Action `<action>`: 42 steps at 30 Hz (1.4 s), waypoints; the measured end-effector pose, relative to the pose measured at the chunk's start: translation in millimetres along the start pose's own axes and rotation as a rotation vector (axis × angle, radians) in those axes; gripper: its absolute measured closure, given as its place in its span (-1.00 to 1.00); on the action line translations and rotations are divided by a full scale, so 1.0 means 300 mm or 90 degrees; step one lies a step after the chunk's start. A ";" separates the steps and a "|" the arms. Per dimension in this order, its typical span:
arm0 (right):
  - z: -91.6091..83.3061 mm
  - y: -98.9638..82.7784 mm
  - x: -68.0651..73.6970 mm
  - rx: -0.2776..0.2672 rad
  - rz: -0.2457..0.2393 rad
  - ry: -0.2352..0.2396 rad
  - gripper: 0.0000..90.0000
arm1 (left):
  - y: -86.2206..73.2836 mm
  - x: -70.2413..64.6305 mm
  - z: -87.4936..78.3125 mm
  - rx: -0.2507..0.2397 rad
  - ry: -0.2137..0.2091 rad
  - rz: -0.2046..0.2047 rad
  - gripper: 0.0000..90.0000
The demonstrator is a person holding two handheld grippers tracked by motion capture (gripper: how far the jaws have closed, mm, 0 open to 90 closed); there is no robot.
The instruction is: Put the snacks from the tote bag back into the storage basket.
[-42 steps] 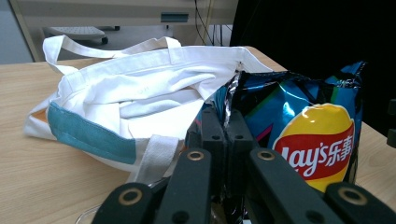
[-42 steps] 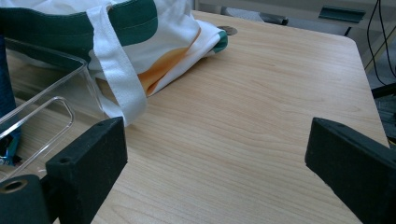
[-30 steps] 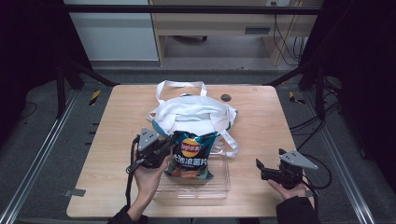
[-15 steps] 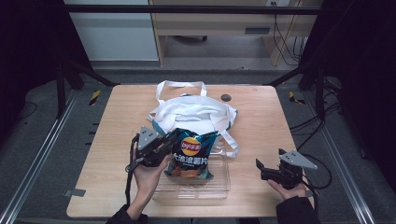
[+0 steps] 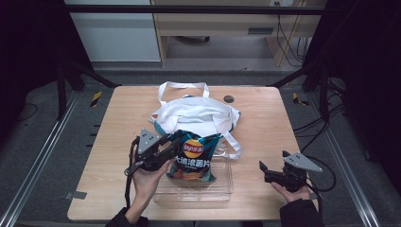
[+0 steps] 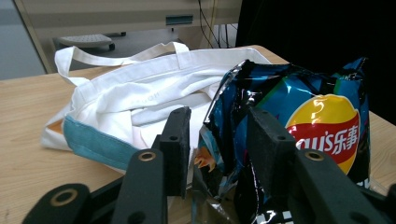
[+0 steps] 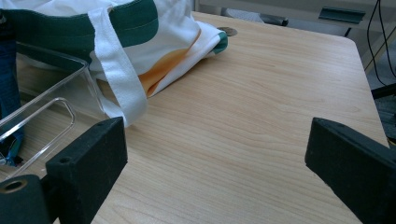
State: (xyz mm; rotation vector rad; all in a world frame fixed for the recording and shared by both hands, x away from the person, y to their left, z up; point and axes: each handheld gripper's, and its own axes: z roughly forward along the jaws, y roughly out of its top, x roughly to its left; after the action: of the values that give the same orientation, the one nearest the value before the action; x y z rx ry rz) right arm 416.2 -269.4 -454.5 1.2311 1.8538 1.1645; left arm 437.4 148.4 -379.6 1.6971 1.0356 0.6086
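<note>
My left tongs (image 6: 215, 154) have just been opening around the crisp packet (image 5: 194, 158), which stands in the clear tray (image 5: 222, 189); I should withdraw leftward gently. Right tongs (image 5: 265, 171) gape empty.

A lab recording bay is suggested: a bare wooden worktop (image 5: 142, 109) is framed by black stands (image 5: 64, 82) and floor rails (image 5: 33, 165), cables (image 5: 288, 42) are trailed behind, and hazard tape (image 5: 96, 98) is stuck to the floor.

tote bag (image 5: 196, 113) | wooden table (image 5: 265, 123) | desk (image 5: 213, 19) behind
</note>
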 end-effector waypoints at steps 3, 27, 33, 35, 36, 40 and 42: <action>-0.001 0.000 0.000 -0.001 0.001 0.000 -0.87 | 0.002 0.010 -0.016 -0.008 -0.004 0.004 0.28; -0.006 0.001 -0.003 -0.004 0.000 -0.009 -0.87 | -0.088 0.142 -0.143 0.007 -0.015 0.039 -0.10; -0.007 0.001 -0.004 -0.002 0.001 -0.011 -0.87 | -0.145 0.191 -0.170 0.018 -0.003 0.035 -0.15; -0.006 0.001 -0.005 -0.002 0.001 -0.012 -0.88 | -0.165 0.208 -0.176 0.025 0.005 0.035 -0.16; -0.006 0.000 -0.005 -0.001 0.000 -0.013 -0.88 | -0.175 0.218 -0.177 0.030 0.009 0.033 -0.16; -0.005 0.000 -0.005 0.002 0.000 -0.014 -0.88 | -0.208 0.254 -0.176 0.045 0.029 0.024 -0.16; -0.004 -0.001 -0.005 0.002 -0.002 -0.014 -0.88 | -0.218 0.270 -0.172 0.050 0.037 0.020 -0.17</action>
State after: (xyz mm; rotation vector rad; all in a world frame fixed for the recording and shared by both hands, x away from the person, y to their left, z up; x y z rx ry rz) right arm 415.7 -271.3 -454.1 1.2383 1.8420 1.1422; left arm 414.6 251.5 -428.3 1.7770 1.0884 0.6486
